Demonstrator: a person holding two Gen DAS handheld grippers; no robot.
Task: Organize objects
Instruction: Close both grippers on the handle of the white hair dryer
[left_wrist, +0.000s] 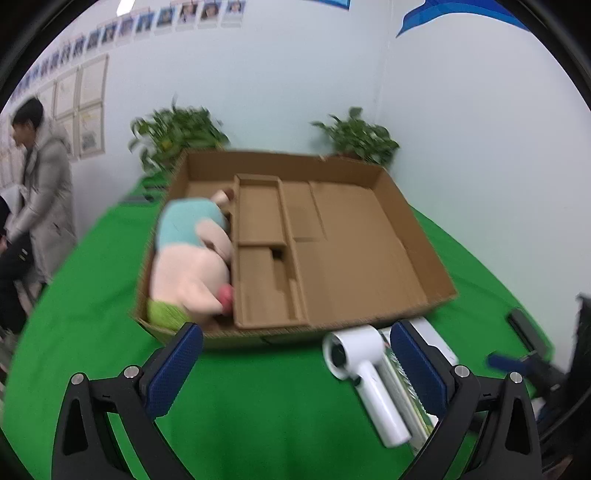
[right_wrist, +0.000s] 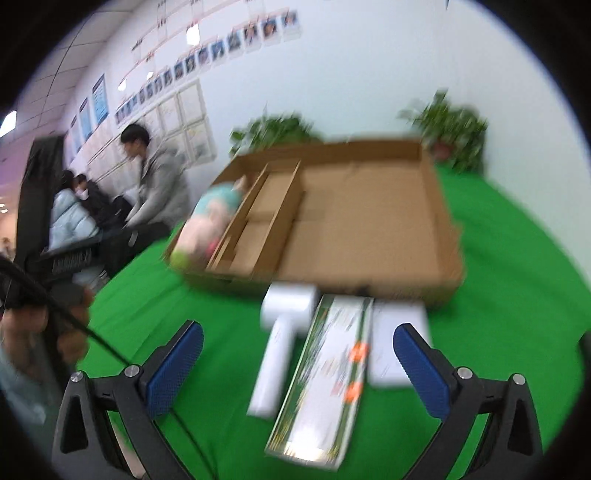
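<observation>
A shallow cardboard box (left_wrist: 369, 240) with dividers lies on the green tablecloth (left_wrist: 240, 406). A pink and blue plush toy (left_wrist: 188, 258) fills its left compartment. In front of the box lie a white hair dryer (left_wrist: 364, 373), a long printed carton (right_wrist: 325, 376) and a flat white box (right_wrist: 395, 343). My left gripper (left_wrist: 295, 339) hovers open before the box's front wall, with nothing touching its pads. My right gripper (right_wrist: 299, 330) is open too, above the hair dryer (right_wrist: 280, 332) and the carton, apart from both. The same plush toy (right_wrist: 210, 221) shows blurred in the right wrist view.
Two potted plants (left_wrist: 177, 133) (left_wrist: 358, 136) stand behind the box by the wall. A person in a grey coat (left_wrist: 44, 192) stands off the table's left side, with others seated (right_wrist: 74, 214). A hand (right_wrist: 40, 332) and a black cable are at the left.
</observation>
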